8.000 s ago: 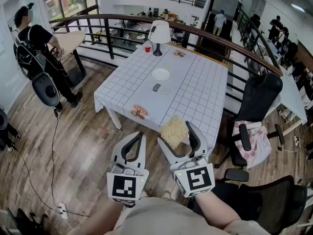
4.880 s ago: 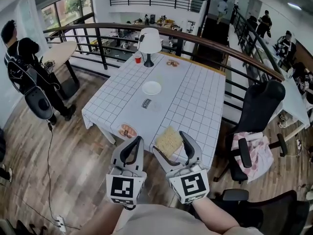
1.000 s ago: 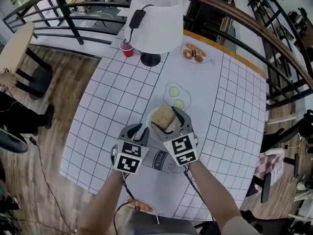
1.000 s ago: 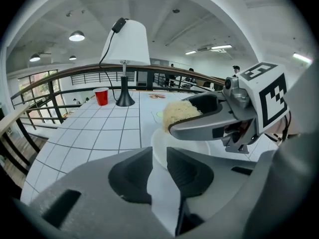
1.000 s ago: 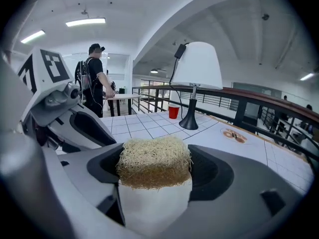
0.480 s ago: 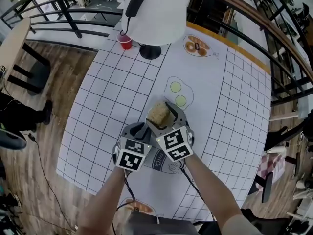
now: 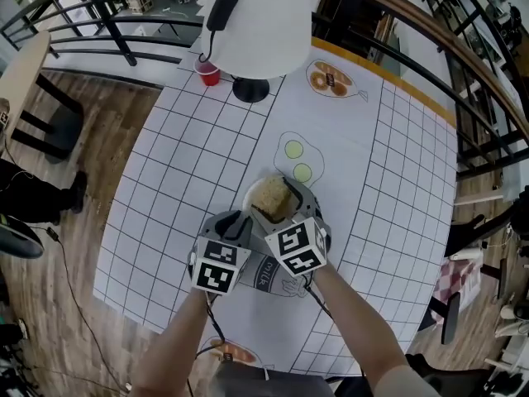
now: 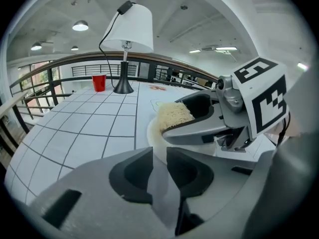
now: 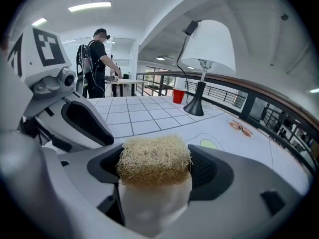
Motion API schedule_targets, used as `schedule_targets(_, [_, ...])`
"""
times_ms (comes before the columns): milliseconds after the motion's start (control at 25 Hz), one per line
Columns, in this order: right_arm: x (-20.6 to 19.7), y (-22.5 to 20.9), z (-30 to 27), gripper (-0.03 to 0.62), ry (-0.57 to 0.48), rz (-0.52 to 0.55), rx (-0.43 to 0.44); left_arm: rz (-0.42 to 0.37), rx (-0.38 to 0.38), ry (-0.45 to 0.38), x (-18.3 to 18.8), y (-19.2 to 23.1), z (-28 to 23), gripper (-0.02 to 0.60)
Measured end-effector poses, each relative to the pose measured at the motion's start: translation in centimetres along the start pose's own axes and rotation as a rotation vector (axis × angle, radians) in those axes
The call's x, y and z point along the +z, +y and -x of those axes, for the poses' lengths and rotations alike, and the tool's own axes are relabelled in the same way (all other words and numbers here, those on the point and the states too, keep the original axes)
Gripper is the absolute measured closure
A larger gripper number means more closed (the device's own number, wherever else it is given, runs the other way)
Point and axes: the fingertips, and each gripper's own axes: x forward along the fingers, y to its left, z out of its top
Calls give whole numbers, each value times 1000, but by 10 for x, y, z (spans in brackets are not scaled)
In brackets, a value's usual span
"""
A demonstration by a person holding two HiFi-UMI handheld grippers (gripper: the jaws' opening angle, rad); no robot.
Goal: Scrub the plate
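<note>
A small white plate [image 7: 250, 198] lies on the checked tablecloth. My left gripper [image 7: 239, 222] is shut on its near rim; in the left gripper view the pale plate [image 8: 154, 136] edge runs between the two pads. My right gripper [image 7: 276, 197] is shut on a straw-coloured scrub pad [image 7: 272, 197], which rests over the plate's middle. In the right gripper view the scrub pad [image 9: 154, 158] fills the gap between the fingers of my right gripper [image 9: 154, 177], with the white plate [image 9: 152, 205] just beneath it. The scrub pad [image 8: 173, 115] also shows in the left gripper view.
A white-shaded lamp [image 7: 258, 21] and a red cup [image 7: 209, 74] stand at the table's far side. Fried eggs [image 7: 297, 160] and other food are printed on the cloth. A curved railing [image 7: 430, 31] runs behind the table. A person [image 9: 99, 59] stands off to the left.
Over several seconds I have come up to the table. In the last second the right gripper tipped the pad up, then brought it back down on the plate. The left gripper stayed put.
</note>
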Motion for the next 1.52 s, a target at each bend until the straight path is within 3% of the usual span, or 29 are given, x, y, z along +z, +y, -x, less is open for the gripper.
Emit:
schedule_targets(400, [-36,-51,33,217,19,-56,-119,-23,21,-12,1,1,0,491])
schedule_targets(720, [-40,-57,36,217,12,-76,-129,-32,20,-15,1,0,0,491])
schedule_targets(840, [-25,-45,39,217,-41,-94,-82,-52,27,-11,2,-2,1,491])
schedule_targets(1080, [28,-4,41,217,-148,-15,35,-50,22,-10,0,-4,1,491])
schedule_targets(1240, [32,21,23,217,-105,53,119,-50,20,-11,1,-4,1,491])
schedule_targets(1520, [19,26,11,217,-79,-1,169,-52,16,13,-5,-7,0,492])
